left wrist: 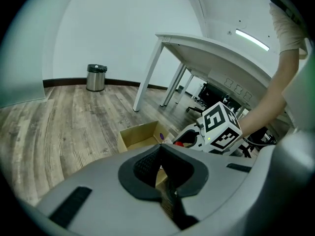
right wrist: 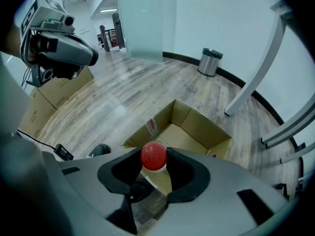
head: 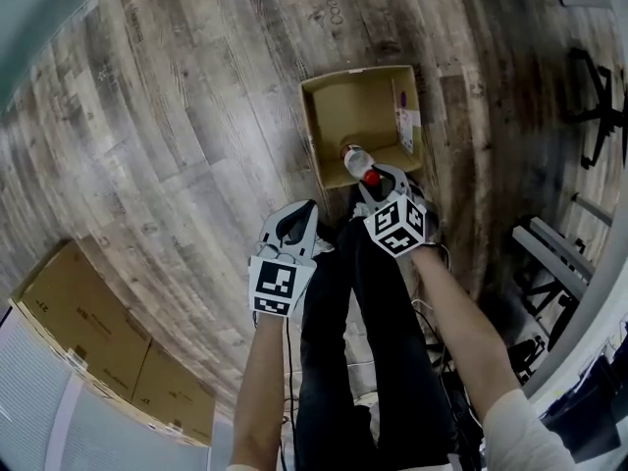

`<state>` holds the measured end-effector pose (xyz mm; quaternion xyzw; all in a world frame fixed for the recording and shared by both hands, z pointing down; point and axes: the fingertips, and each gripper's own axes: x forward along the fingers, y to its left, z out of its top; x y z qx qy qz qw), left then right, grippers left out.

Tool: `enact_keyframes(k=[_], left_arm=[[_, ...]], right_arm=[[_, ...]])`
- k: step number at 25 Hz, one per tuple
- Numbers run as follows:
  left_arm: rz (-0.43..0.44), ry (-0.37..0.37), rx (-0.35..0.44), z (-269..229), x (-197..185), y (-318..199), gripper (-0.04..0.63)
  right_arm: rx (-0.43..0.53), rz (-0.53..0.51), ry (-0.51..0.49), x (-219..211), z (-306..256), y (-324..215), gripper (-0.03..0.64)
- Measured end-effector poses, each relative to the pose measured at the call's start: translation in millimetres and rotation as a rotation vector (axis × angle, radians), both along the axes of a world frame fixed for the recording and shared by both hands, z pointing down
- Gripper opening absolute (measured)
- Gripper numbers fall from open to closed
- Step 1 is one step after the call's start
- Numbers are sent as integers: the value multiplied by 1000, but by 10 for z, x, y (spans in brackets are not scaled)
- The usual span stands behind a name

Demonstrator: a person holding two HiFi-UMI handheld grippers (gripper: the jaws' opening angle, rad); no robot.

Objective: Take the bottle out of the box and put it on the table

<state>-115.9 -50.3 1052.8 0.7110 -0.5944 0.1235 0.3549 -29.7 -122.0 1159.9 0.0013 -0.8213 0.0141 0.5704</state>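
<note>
Brown cardboard box [head: 329, 116], square, open-topped and plain-walled with a white label [head: 407, 121] on one side, sits on grey-brown wood-plank flooring [head: 177, 145] at the upper centre of the head view. At the box's lower edge in that frame, the right gripper [head: 376, 180], a smooth grey shell with black pads, is clamped on the top end of the bottle [head: 354, 155]. In the right gripper view, the round, glossy red cap [right wrist: 153, 156] sits pinched between the two pads, with a white collar just beneath it. The bottle's body looks clear and pale and points away from the gripper over the box opening. Whether its base touches the box floor cannot be told.

The left gripper [head: 292, 226], just to the left of the right one and below the box in the frame, holds nothing, and its jaws are brought together tip to tip. In the left gripper view, the right gripper's white cube [left wrist: 221, 127], printed with black square markers, shows at centre right.

Flat, taped cardboard cartons [head: 88, 332] lie at the lower left of the head view. A white table [left wrist: 206, 53] on slanted legs fills the upper right of the left gripper view. A cylindrical metal bin [left wrist: 96, 76] stands against the white wall at left.
</note>
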Motion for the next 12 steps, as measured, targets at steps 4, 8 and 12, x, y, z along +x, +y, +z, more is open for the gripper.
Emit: enact_keyframes(k=[4,8,12], left_arm=[[32,3,6,-340,35,-49,15],[81,-20,12,-661,60,-108,14],[140,-57,34,-1055,117,-231,14]], right_arm=[[11,52,-2,26,-321,-81,183],[13,109,-13,24,-700,-175,183],[10,158,-28,45,-1122,-286,183]])
